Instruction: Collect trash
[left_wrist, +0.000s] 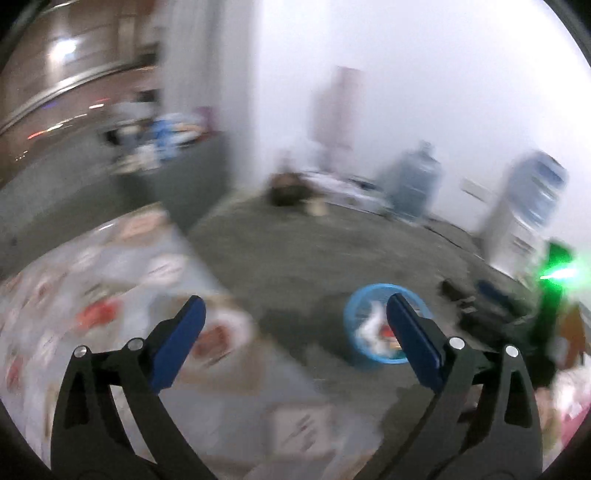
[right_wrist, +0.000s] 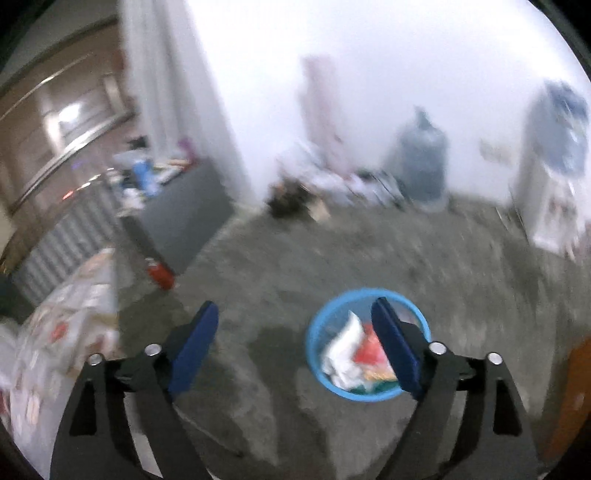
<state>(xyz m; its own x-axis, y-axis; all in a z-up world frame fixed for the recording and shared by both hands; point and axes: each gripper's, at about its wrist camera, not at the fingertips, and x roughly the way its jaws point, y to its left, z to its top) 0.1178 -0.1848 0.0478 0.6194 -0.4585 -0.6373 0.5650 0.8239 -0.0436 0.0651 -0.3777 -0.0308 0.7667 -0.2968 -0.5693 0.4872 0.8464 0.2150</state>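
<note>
Blue plastic marks the centre of the scene: a round waste basket (right_wrist: 314, 354) is seen standing on the grey concrete floor (right_wrist: 424, 266), already holding crumpled white paper (right_wrist: 343, 350) and a red wrapper (right_wrist: 369, 347), with something green glimpsed at the bottom. Both grippers are held above the floor with nothing between their blue pads; the right gripper (right_wrist: 295, 349) is spread wide, its right finger overlapping the basket in the picture, and the left gripper (left_wrist: 295, 341) is likewise spread wide, with the same basket (left_wrist: 354, 314) seen just behind its right finger. To the left of the basket, a table covered by a patterned cloth (left_wrist: 110, 295) is shown, though it is too blurred for any litter on it to be made out. Beyond the basket, against the white wall (right_wrist: 369, 74), large water bottles (right_wrist: 421, 166) and a pile of dark and pale clutter (right_wrist: 295, 195) are visible; a red object (right_wrist: 160, 275) lies on the floor to the far left of the basket. Some trash is judged to have been collected, as the basket is partly filled. What is left cannot be told for certain through the heavy motion blur, but the empty tongs suggest that another piece is to be fetched
</note>
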